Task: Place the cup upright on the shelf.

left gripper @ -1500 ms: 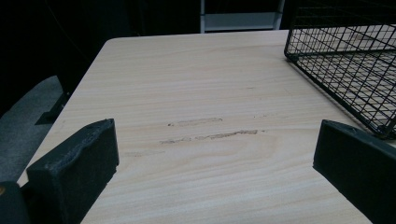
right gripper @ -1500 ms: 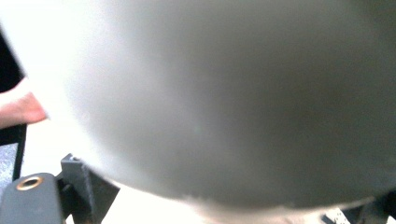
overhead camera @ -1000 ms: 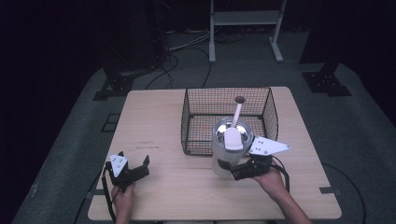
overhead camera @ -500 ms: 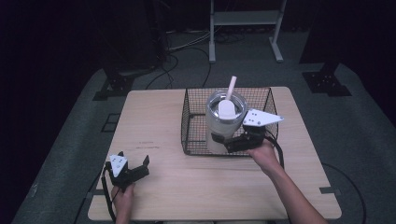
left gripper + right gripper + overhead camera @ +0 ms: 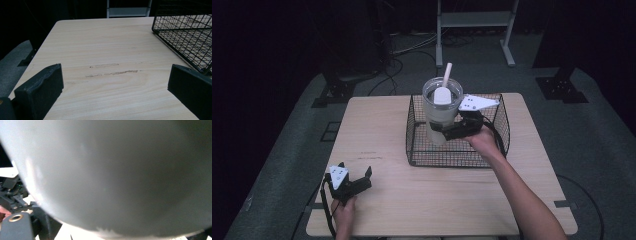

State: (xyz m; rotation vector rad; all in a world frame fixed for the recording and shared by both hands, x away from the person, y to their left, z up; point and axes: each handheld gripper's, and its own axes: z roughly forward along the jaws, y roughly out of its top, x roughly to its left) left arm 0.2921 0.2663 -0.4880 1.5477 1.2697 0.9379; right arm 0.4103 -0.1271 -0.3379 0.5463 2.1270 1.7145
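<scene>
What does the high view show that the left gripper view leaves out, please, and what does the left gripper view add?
The high view takes in the right gripper shut on a white tumbler with a straw, held above the wire basket, and the left gripper from outside. The left gripper view gives a close look at that gripper's jaws, spread wide with nothing between them, and at scuff marks in the wood. Both share the table and the basket's near wall.
</scene>
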